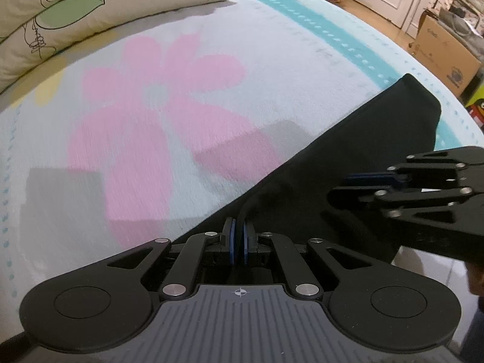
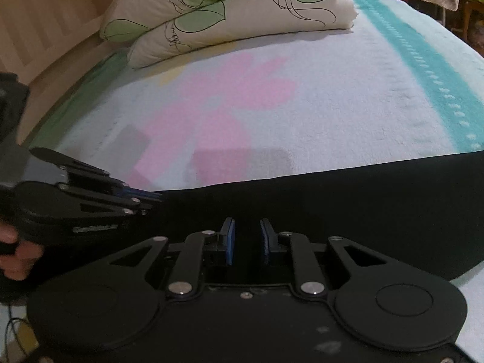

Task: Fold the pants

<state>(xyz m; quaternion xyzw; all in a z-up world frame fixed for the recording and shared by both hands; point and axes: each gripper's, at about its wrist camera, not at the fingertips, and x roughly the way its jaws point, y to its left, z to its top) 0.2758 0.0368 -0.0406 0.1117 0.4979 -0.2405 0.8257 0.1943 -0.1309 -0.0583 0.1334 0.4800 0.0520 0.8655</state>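
The black pants (image 1: 348,151) lie along the near edge of the bed and run off to the right (image 2: 332,205). My left gripper (image 1: 239,236) is shut on a pinched fold of the pants' edge. It also shows from the side in the right wrist view (image 2: 151,196), shut at the cloth's left end. My right gripper (image 2: 247,239) is partly open, its blue pads apart just above the black cloth, holding nothing. It appears from the side in the left wrist view (image 1: 348,181).
The bed carries a pale blue blanket (image 1: 211,45) with a pink flower and a teal stripe. A folded leaf-print quilt (image 2: 227,9) lies at the head. A cardboard box (image 1: 444,57) and a white door stand on the floor beyond.
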